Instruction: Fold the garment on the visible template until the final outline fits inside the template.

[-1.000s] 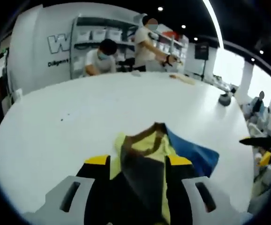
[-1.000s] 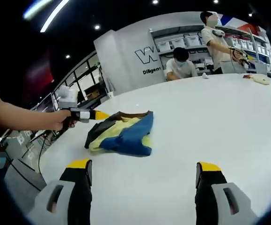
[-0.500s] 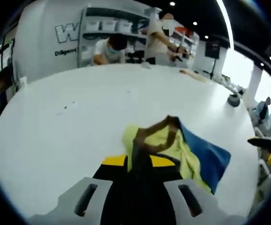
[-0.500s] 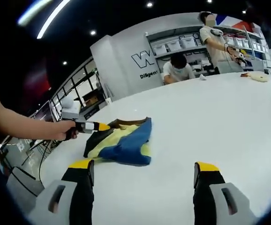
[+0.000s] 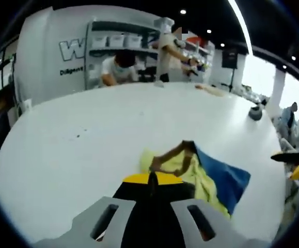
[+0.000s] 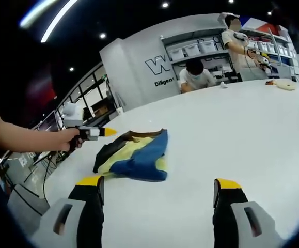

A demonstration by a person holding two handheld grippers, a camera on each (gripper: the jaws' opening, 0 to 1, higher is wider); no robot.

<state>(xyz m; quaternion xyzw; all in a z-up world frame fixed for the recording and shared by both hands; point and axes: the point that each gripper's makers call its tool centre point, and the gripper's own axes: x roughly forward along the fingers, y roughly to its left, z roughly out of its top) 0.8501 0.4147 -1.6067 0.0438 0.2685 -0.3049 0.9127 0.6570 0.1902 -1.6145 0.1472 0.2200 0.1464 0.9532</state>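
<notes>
A crumpled garment (image 6: 134,155) in yellow, blue and dark brown lies in a heap on the white table (image 6: 232,129). In the left gripper view the garment (image 5: 201,168) sits just beyond my left gripper (image 5: 152,179), whose yellow-tipped jaws are pressed together with no cloth between them. In the right gripper view a hand holds the left gripper (image 6: 107,132) a little up and left of the heap, apart from it. My right gripper (image 6: 158,182) stands open nearer than the garment, with bare table between its jaws. Its tip (image 5: 285,155) enters the left gripper view at the right edge.
The round white table (image 5: 87,129) stretches far beyond the garment. A small dark round object (image 5: 256,111) and a beige item (image 6: 284,84) lie near its far edge. Two people (image 6: 195,72) work at the far side, in front of shelves.
The dark cloth that lay between my left gripper's jaws is gone and the jaws have met. The left gripper has drawn back slightly from the heap. The right gripper stays open and almost still.
</notes>
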